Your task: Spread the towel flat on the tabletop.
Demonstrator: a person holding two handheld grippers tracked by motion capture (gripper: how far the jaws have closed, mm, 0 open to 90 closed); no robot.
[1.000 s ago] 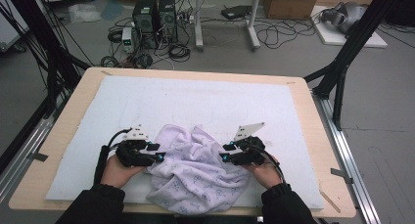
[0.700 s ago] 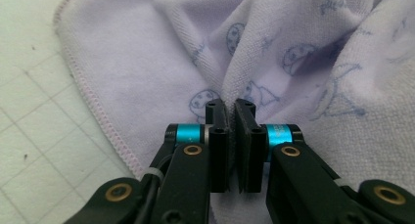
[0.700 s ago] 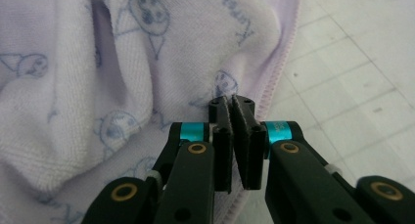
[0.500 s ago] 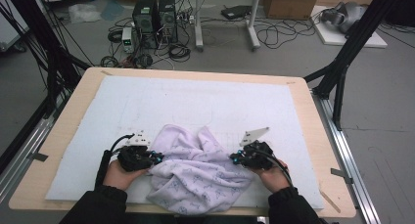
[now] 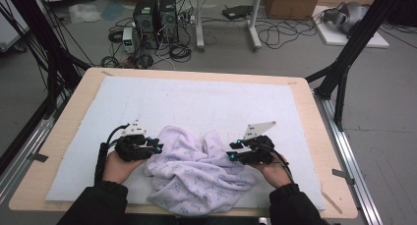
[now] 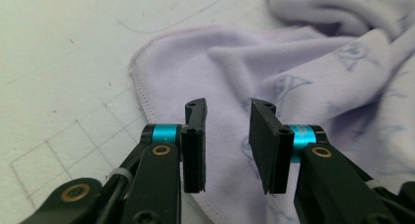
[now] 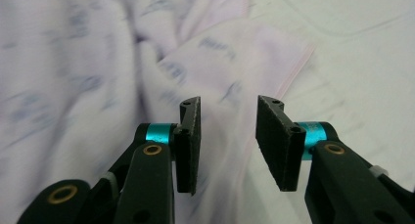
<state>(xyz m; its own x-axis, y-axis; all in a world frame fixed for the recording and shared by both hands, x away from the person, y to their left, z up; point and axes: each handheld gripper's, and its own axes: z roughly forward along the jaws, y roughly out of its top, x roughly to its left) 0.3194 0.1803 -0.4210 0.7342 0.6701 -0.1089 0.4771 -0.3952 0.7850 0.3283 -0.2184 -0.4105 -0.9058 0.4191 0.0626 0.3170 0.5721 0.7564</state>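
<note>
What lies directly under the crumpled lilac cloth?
The lilac cloth rests on a white mat with faint drawn lines. Whatever sits beneath its bunched folds is covered.

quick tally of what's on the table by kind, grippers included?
Crumpled pale lilac printed cloth: 1
White gridded mat covering the table top: 1
Black two-jaw handheld grippers with teal bands: 2, left gripper and right gripper, both with jaws apart over the cloth, nothing pinched
Total: 4
</note>
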